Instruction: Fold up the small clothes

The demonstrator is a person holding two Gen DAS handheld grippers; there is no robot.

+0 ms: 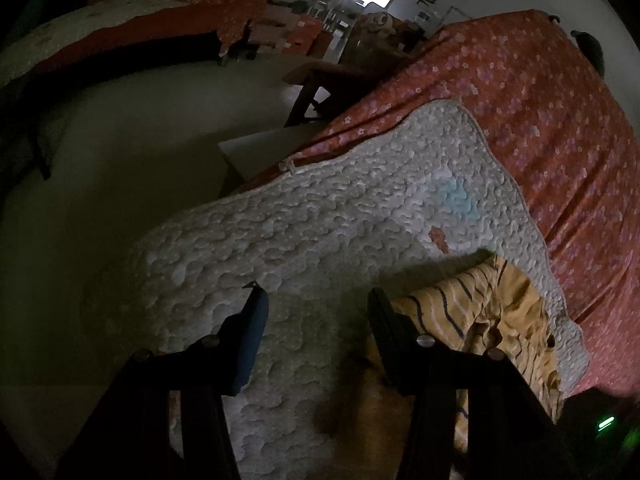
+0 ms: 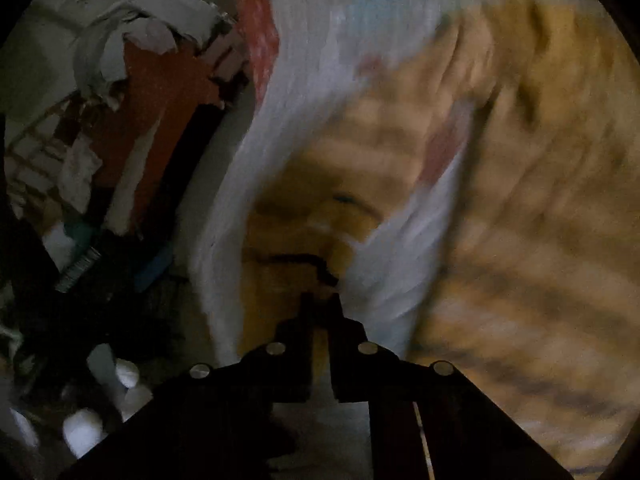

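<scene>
White quilted mat [image 1: 320, 216] covers the red floral bedspread [image 1: 560, 128].

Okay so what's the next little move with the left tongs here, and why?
Probably shift the left tongs toward the yellow striped garment and close on its near edge. They are open over the white quilted pad holding nothing, while the right tongs look shut on the garment's fabric, though that view is blurred.

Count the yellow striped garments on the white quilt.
1: the yellow striped garment lies on the white quilt, its edge pinched in the right gripper. Others may be hidden.
</scene>
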